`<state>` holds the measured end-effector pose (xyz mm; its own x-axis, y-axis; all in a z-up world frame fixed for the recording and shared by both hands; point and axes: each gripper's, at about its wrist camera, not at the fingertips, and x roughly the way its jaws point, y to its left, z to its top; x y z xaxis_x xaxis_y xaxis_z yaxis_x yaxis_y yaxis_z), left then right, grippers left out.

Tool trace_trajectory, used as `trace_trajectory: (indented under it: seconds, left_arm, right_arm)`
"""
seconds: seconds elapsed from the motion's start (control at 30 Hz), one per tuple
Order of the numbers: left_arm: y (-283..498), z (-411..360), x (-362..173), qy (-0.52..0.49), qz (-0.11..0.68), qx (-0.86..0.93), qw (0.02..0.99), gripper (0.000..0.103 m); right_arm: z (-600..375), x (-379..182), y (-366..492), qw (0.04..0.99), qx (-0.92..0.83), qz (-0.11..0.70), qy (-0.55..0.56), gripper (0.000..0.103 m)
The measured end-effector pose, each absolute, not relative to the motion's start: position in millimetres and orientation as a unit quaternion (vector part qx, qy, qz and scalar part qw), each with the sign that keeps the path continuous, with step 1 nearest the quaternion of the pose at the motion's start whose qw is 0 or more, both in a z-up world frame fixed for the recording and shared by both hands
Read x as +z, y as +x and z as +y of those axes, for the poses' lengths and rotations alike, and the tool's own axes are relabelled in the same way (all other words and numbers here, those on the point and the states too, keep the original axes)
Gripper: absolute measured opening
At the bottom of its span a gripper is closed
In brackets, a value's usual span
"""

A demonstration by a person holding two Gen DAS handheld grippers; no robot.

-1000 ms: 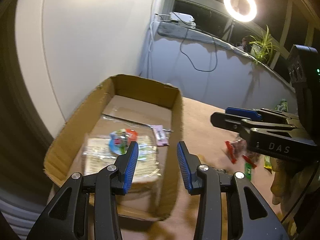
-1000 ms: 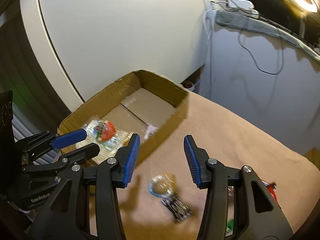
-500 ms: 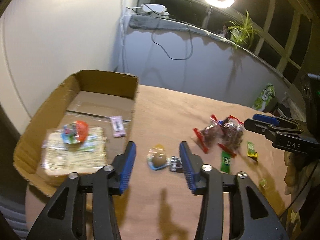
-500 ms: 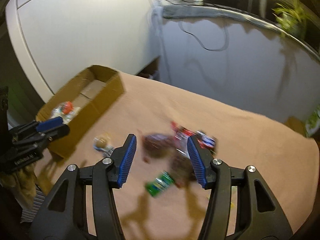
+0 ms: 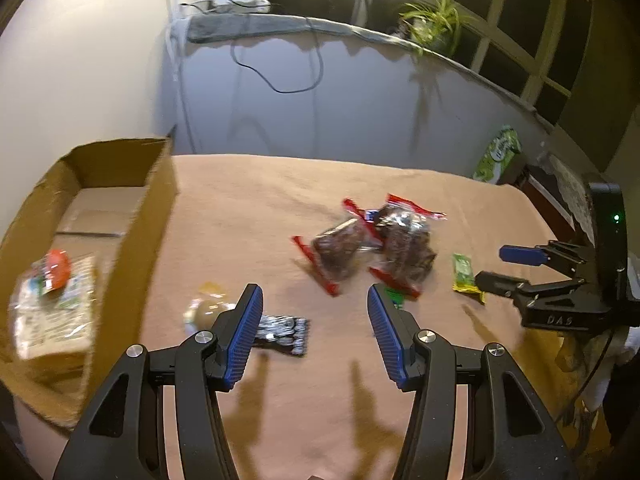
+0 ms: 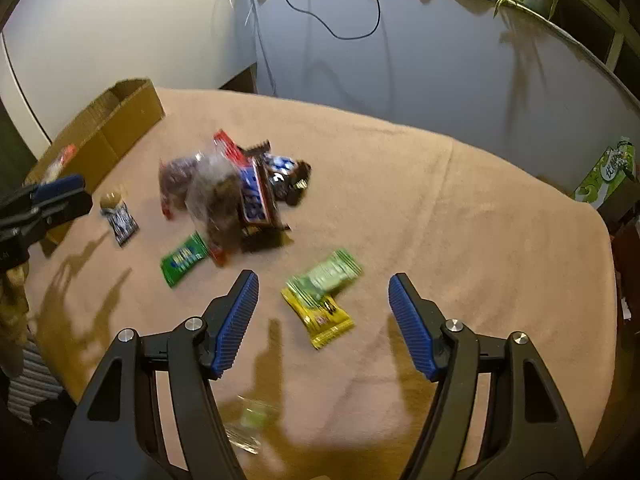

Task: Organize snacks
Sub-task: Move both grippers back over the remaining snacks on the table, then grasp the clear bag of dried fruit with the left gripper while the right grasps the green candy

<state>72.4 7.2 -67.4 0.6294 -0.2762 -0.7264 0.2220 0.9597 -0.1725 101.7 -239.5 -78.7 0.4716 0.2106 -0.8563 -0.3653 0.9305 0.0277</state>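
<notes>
Two tongs hang over a table (image 6: 460, 208) covered in tan cloth, both empty, both with jaws opening. The left gripper (image 5: 316, 332) has nothing between its blue pads; just behind its left pad lie a black-and-white wrapper (image 5: 286, 330) and a round clear-wrapped snack (image 5: 204, 312), the two touching. Ahead of it and slightly right sit two clear bags (image 5: 372, 248) of dark pieces with red seals, and a small green packet (image 5: 394, 296) peeks out beside its right pad. Far to its left stands a cardboard box (image 5: 156, 216) with a flat clear pack (image 5: 52, 312) and a red-topped item inside.

The right gripper (image 6: 324, 320) is spread wider, also with nothing gripped. Seen between its pads on the cloth below are a yellow packet (image 6: 320, 316) and a pale green packet (image 6: 332, 274) overlapping it. Ahead and to its left lies a green wrapper (image 6: 184, 258), beyond that the blurred bags (image 6: 204, 192) and a chocolate bar (image 6: 256, 196) heaped together. Down by its left arm lies a clear wrapper (image 6: 250, 420). Each gripper shows at the edge of the other's view.
</notes>
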Motion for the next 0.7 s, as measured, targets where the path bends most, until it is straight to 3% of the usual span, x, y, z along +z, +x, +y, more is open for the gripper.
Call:
trace_trajectory:
  seconds: [0.7]
  left_arm:
    - [112.9,-60.4,-86.8,-0.002,0.433,-0.188,0.882,0.054]
  right_arm:
    - [-228.9,-107.8,120.5,0.835,0.204,0.507,-0.066,0.069]
